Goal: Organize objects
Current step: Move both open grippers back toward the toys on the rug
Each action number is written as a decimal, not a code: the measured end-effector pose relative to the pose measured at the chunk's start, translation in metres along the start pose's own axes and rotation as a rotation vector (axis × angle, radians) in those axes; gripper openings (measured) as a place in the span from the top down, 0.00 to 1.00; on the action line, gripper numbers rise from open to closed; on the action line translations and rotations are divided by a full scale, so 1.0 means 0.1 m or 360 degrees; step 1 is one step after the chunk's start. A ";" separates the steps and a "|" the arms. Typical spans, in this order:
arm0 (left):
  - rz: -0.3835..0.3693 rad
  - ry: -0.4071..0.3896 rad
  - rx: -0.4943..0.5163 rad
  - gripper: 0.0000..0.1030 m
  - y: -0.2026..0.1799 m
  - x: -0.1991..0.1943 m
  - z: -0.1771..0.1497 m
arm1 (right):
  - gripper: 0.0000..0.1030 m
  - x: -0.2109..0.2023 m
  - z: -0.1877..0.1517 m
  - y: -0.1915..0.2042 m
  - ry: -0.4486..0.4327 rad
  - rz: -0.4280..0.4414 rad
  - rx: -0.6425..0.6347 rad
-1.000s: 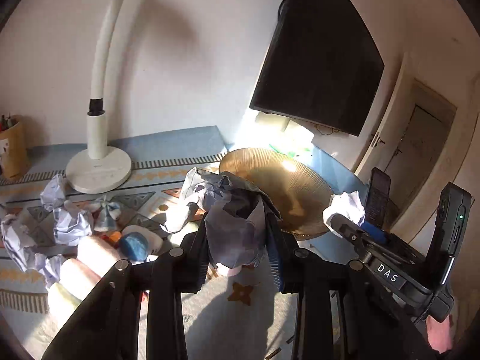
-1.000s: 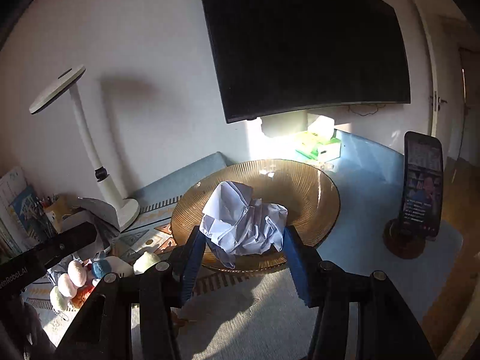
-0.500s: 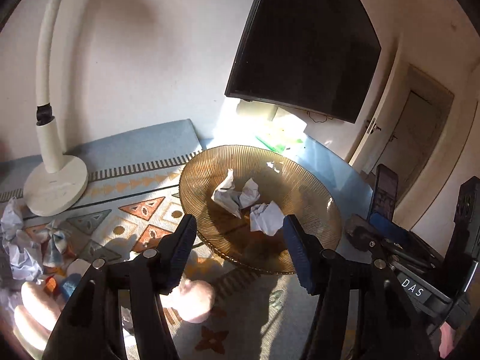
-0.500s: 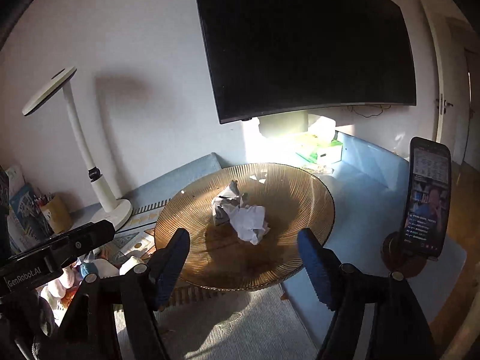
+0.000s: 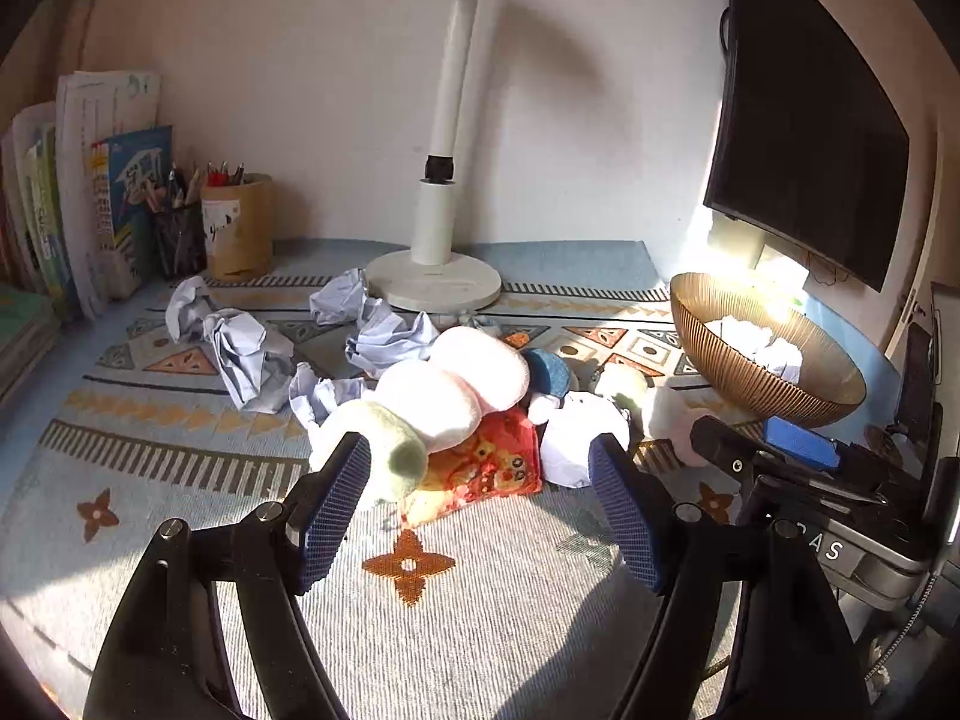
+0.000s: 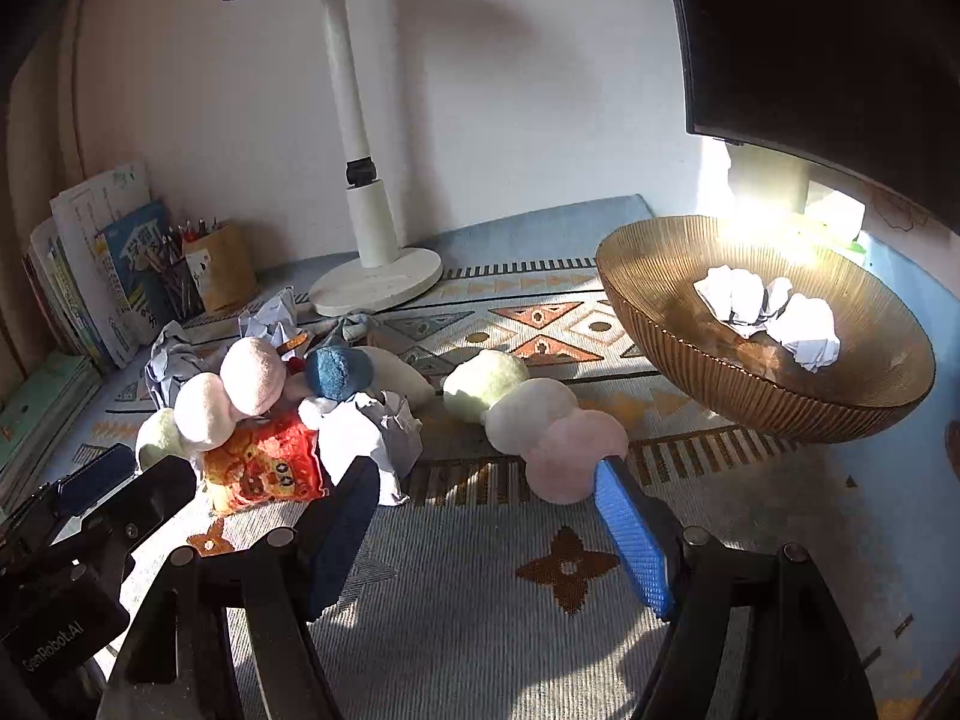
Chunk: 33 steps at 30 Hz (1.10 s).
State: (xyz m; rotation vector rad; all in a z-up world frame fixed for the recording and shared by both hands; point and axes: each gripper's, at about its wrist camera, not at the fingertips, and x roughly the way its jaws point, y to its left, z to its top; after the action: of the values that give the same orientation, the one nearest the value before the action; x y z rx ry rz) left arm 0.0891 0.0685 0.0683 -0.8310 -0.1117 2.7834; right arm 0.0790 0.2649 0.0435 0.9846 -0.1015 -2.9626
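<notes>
The right gripper point(image 6: 486, 516) is held open and empty above the patterned mat point(image 6: 540, 630). Two crumpled paper balls point(image 6: 768, 315) are seen inside the amber ribbed bowl point(image 6: 750, 396) at the right. A pastel plush skewer point(image 6: 540, 414) is laid just ahead of the blue pads point(image 6: 630, 540). Another paper wad point(image 6: 378, 426) is set beside a red patterned pouch point(image 6: 264, 468), below the white lamp point(image 6: 360, 180).

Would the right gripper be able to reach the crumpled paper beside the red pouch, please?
Probably yes: the right gripper is open and empty, and the crumpled paper lies just ahead of its left finger, uncovered, against the red pouch.
</notes>
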 end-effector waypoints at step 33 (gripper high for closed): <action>-0.0091 -0.0024 0.0035 0.18 -0.06 0.00 -0.07 | 0.21 0.09 0.02 -0.03 0.0074 0.0032 0.0018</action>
State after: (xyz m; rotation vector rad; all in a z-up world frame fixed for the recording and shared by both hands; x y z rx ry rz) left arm 0.0942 0.0741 0.0633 -0.7893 -0.1058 2.7332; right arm 0.0702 0.2680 0.0393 1.0471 -0.1264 -2.9221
